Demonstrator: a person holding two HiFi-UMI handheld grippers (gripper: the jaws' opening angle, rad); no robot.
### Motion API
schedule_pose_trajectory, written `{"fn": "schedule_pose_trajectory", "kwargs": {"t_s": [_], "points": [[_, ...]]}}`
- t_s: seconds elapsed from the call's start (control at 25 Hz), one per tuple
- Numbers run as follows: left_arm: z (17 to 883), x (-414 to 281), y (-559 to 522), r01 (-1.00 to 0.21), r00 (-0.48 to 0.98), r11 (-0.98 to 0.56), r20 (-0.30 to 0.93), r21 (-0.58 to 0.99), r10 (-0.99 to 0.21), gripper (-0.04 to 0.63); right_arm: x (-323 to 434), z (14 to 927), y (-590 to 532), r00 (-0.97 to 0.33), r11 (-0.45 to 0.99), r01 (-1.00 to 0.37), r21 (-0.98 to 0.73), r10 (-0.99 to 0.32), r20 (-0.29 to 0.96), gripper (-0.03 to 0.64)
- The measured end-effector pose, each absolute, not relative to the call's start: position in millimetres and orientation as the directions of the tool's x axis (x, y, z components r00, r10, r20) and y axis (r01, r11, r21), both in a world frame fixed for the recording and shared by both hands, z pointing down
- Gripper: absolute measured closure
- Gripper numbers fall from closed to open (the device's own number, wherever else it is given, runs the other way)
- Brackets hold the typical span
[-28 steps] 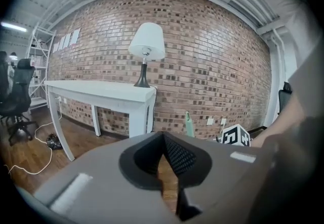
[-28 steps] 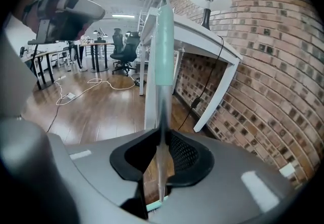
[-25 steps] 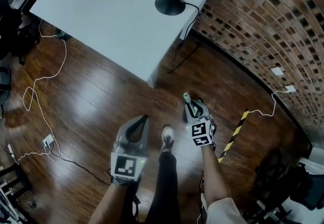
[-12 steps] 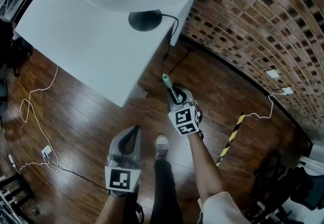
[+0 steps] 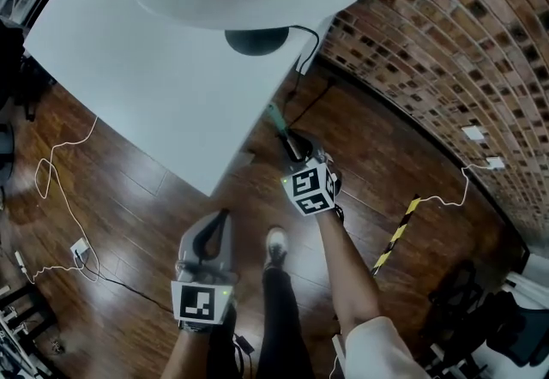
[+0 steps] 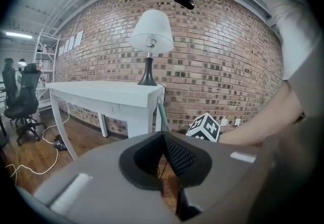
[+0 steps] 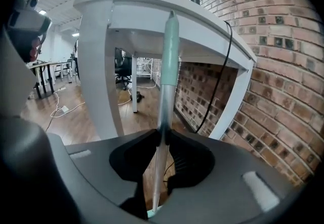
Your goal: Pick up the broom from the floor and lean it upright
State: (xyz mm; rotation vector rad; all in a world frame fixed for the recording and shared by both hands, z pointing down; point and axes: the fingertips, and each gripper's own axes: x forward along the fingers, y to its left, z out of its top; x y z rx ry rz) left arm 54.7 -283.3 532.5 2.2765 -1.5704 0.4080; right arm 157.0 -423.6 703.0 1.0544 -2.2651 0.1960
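The white table (image 5: 154, 69) fills the head view toward 11 o'clock. Beside its edge the broom (image 7: 169, 61), a silvery shaft with a pale-green grip, rises to 12 o'clock. The right gripper (image 7: 163, 139) pinches it, jaws just eased slightly wider. The left gripper (image 6: 163, 139) is closed and empty.

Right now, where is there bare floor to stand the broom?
Bare wood floor lies between the white table and the brick wall, ahead of the right hand-held gripper holding the broom. White cables crowd the left floor; a cord hangs by the table corner.
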Motion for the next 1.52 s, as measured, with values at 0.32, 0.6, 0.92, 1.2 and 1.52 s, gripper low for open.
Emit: {"fn": "schedule_pose_trajectory", "kwargs": {"t_s": [0.32, 0.6, 0.92, 1.2, 1.52], "points": [[540.6, 51.7, -280.2, -0.939, 0.339, -0.325, 0.441, 0.110, -0.831, 0.594, 155.5, 704.2, -426.1, -0.470, 0.680, -0.710, 0.186, -0.653, 0.594, 0.505], [543.7, 52.0, -278.4, -0.939, 0.341, -0.328, 0.443, 0.108, -0.829, 0.595, 161.0, 702.2, -430.6, -0.463, 0.667, -0.721, 0.188, -0.666, 0.585, 0.502], [547.0, 56.1, -280.2, -0.938, 0.341, -0.328, 0.449, 0.110, -0.826, 0.594, 167.6, 703.5, -431.6, -0.456, 0.663, -0.720, 0.202, -0.673, 0.583, 0.501], [550.4, 57.0, -279.4, -0.938, 0.344, -0.329, 0.455, 0.115, -0.822, 0.594, 168.8, 707.2, -428.0, -0.459, 0.667, -0.719, 0.194, -0.666, 0.588, 0.499], [553.9, 54.3, -282.3, -0.938, 0.343, -0.329, 0.456, 0.114, -0.821, 0.594, 180.2, 704.7, -419.2, -0.435, 0.633, -0.751, 0.189, -0.690, 0.579, 0.495]]}}
